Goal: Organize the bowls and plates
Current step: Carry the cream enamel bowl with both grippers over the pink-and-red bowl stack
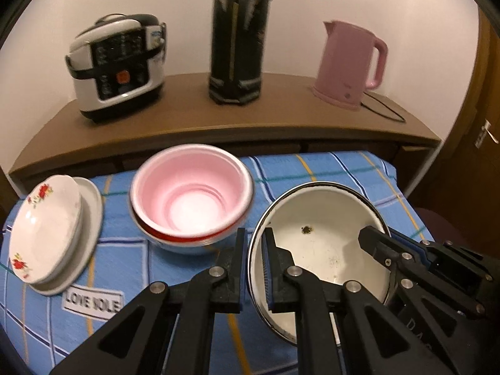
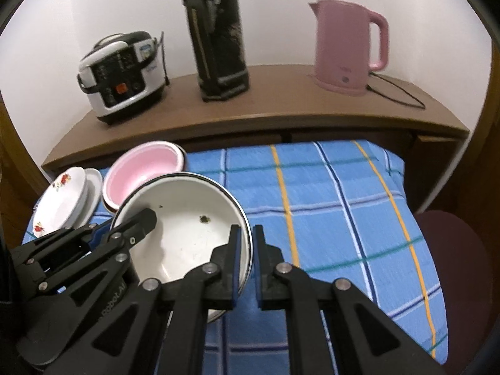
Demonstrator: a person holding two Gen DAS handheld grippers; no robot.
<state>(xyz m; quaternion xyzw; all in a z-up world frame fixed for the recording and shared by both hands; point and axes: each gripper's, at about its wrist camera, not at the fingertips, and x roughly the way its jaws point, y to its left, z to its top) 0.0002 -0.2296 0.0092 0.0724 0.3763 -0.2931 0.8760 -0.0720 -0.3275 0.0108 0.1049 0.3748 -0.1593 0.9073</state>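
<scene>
White enamel bowl (image 1: 322, 250) hangs between my grippers, each clamped on an opposite rim: left gripper (image 1: 253, 268), right gripper (image 2: 245, 262). Pink bowl (image 1: 190, 193), my likely nesting spot, sits just ahead-left of the left one.

This is a room in a home, used for cooking and dishes. Along the back edge of a wooden shelf (image 1: 193, 115) against a plain wall stand a rice cooker (image 1: 117, 65), a tall black thermos (image 1: 239, 36) and a pink electric kettle (image 1: 350, 62). In front lies a blue checked cloth (image 2: 328, 193), with a door (image 1: 481, 143) at the right.
</scene>
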